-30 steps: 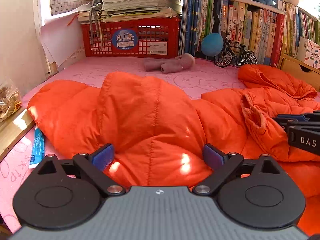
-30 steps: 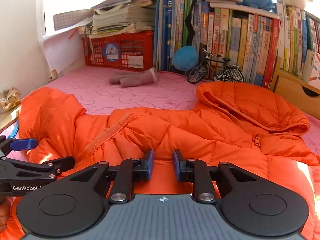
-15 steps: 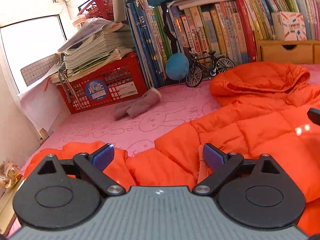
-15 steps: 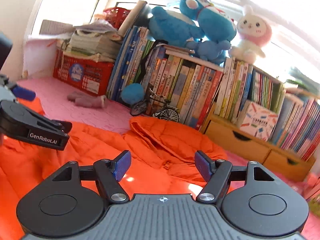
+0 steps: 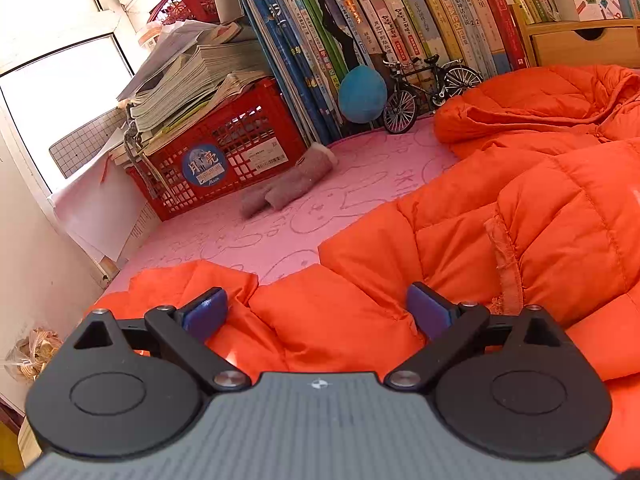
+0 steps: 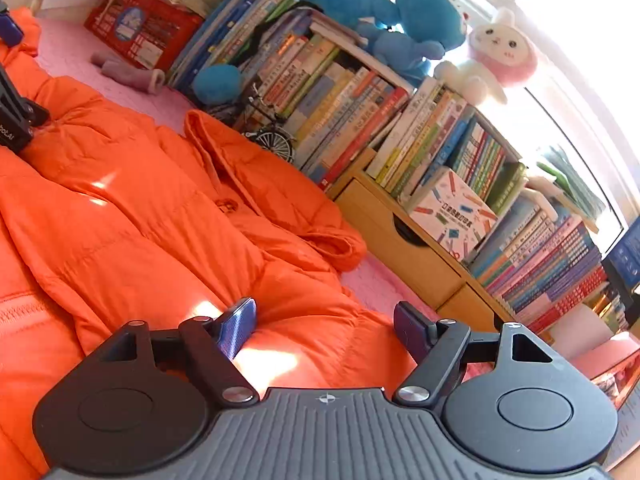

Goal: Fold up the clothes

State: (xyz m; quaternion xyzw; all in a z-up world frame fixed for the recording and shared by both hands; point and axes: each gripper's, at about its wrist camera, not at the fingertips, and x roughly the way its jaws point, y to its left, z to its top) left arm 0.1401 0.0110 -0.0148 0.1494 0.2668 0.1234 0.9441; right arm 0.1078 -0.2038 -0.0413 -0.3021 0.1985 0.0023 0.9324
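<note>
An orange puffer jacket [image 5: 520,216] lies spread over the pink mat [image 5: 256,236], its hood [image 5: 532,104] toward the books. My left gripper [image 5: 318,310] is open, its blue pads either side of a puffy fold at the jacket's near edge. In the right wrist view the same jacket [image 6: 132,216] fills the left and centre, hood [image 6: 256,168] by the shelf. My right gripper [image 6: 326,322] is open over the jacket's right edge, nothing pinched. Part of the left gripper [image 6: 14,120] shows at the left border there.
A red crate [image 5: 224,152] under stacked papers stands at the back left, with a grey rolled cloth [image 5: 288,184], a blue ball [image 5: 362,94] and a toy bicycle [image 5: 430,90] in front of upright books. A wooden drawer unit [image 6: 404,248] and plush toys [image 6: 400,8] line the right.
The right gripper went from nearly shut to open and swung right toward the shelf side. The left gripper stayed open and drew back to the jacket's left near edge.
</note>
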